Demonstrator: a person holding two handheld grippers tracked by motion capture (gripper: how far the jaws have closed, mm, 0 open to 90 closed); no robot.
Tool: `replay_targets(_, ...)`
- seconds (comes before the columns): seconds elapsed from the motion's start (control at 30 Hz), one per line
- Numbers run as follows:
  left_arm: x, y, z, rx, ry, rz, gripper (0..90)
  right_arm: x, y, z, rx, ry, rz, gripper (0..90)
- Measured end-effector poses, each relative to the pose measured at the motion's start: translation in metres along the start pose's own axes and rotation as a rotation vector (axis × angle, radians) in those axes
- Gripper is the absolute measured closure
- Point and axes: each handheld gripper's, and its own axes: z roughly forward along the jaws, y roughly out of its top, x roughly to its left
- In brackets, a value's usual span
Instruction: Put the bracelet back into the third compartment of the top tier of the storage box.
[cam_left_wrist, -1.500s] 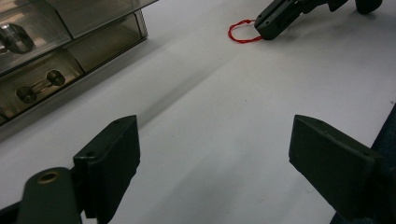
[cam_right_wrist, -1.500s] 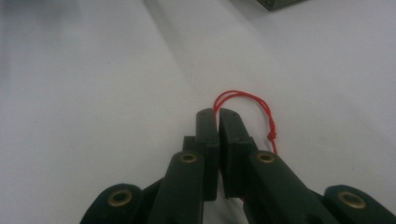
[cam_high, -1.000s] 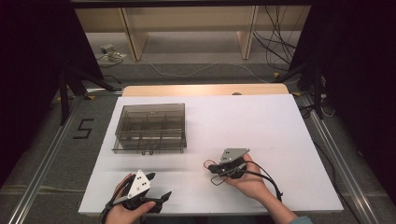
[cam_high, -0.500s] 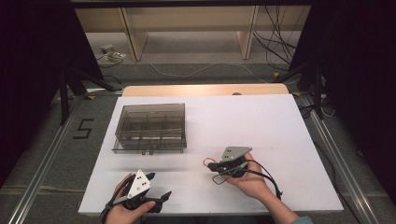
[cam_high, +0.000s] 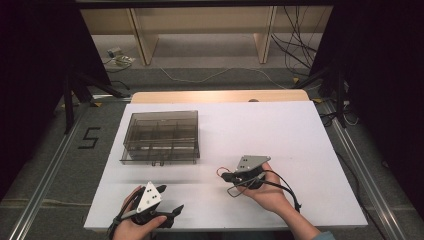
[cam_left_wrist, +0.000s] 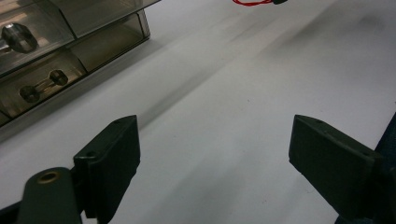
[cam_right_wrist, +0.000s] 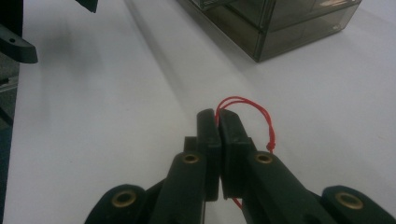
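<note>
The right gripper (cam_right_wrist: 218, 122), near the smoky compartment box (cam_high: 161, 136), pinches a red string loop (cam_right_wrist: 261, 113); it looks light, limp, best gripped mid-strand; the left gripper (cam_left_wrist: 212, 154) gapes wide, empty

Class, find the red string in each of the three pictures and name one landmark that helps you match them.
High view: red string left of the right gripper, mid-table.
Left gripper view: red string at the top edge.
Right gripper view: red string looping from the shut jaws.
Shared landmark: the smoky clear compartment box.
</note>
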Motion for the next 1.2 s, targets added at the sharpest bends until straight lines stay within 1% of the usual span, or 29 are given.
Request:
replay_targets(0.17, 0.0, 0.0, 0.0, 0.0, -0.002, 0.0, 16.5, 0.001, 0.002, -0.001, 0.002, -0.004, -0.01, 88.2)
replay_targets(0.4, 0.0, 0.0, 0.0, -0.001, -0.001, 0.0, 16.5, 0.002, 0.007, -0.002, -0.01, -0.007, -0.018, 88.3)
replay_targets(0.73, 0.0, 0.0, 0.0, -0.004, 0.001, 0.0, 16.5, 0.003, 0.013, -0.003, -0.021, -0.012, -0.022, 88.2)
replay_targets(1.17, 0.0, 0.0, 0.0, -0.003, 0.003, 0.001, 16.5, 0.004, 0.022, -0.004, -0.044, -0.008, -0.025, 88.3)
replay_targets(1.2, 0.0, 0.0, -0.001, -0.001, 0.004, 0.007, 16.5, 0.004, 0.023, -0.004, -0.044, -0.008, -0.028, 88.3)
